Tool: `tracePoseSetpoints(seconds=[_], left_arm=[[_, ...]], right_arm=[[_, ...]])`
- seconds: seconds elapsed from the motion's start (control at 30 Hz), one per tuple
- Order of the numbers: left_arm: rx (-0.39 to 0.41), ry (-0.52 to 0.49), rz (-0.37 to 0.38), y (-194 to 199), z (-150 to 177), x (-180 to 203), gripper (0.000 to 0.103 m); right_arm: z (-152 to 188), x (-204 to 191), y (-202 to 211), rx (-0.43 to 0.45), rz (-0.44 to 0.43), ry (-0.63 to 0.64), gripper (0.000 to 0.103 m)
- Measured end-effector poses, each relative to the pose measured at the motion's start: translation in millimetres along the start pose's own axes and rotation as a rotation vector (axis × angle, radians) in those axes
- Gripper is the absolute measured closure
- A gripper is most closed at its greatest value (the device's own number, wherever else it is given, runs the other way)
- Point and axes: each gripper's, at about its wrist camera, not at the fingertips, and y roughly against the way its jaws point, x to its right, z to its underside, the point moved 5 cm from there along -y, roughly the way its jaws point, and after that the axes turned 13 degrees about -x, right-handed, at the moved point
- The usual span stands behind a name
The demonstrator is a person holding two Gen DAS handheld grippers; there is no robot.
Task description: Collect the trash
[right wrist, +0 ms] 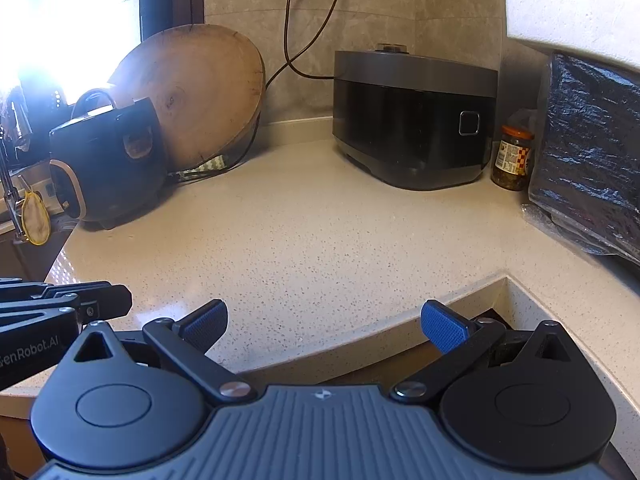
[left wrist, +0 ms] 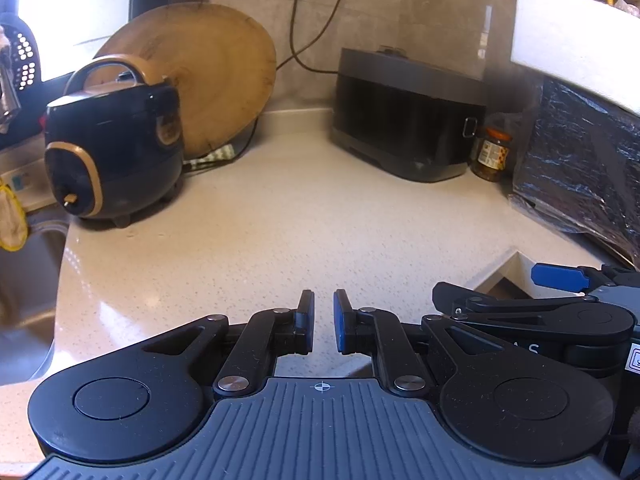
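No trash shows on the speckled beige countertop [left wrist: 280,220] in either view. My left gripper [left wrist: 324,320] hovers over the counter's front part with its blue-padded jaws nearly together, a narrow gap between them, holding nothing. My right gripper [right wrist: 324,324] is open wide and empty above the counter's front edge [right wrist: 360,344]. Part of the right gripper [left wrist: 560,280] shows at the right of the left wrist view; part of the left gripper [right wrist: 60,304] shows at the left of the right wrist view.
A dark blue rice cooker [left wrist: 112,152] stands at the left before a round wooden board [left wrist: 208,80]. A grey cooker [right wrist: 412,120], a jar [right wrist: 514,158] and a black plastic-wrapped bundle [right wrist: 588,152] stand at the back right. A sink [left wrist: 24,272] lies left.
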Motion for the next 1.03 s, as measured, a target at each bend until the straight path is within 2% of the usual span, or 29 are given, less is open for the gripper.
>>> tracePoseSetpoints(seconds=[0.8, 0.93, 1.03], left_arm=[[-0.006, -0.019, 0.005, -6, -2, 0, 0.09], [-0.01, -0.032, 0.017, -10, -3, 1, 0.09], [-0.025, -0.031, -0.004, -18, -8, -4, 0.089]], right_arm=[[-1, 1, -3, 0.007, -0.009, -0.004, 0.0], [-3, 1, -3, 0.039, -0.036, -0.004, 0.0], [-12, 0, -12, 0.101, -0.031, 0.024, 0.0]])
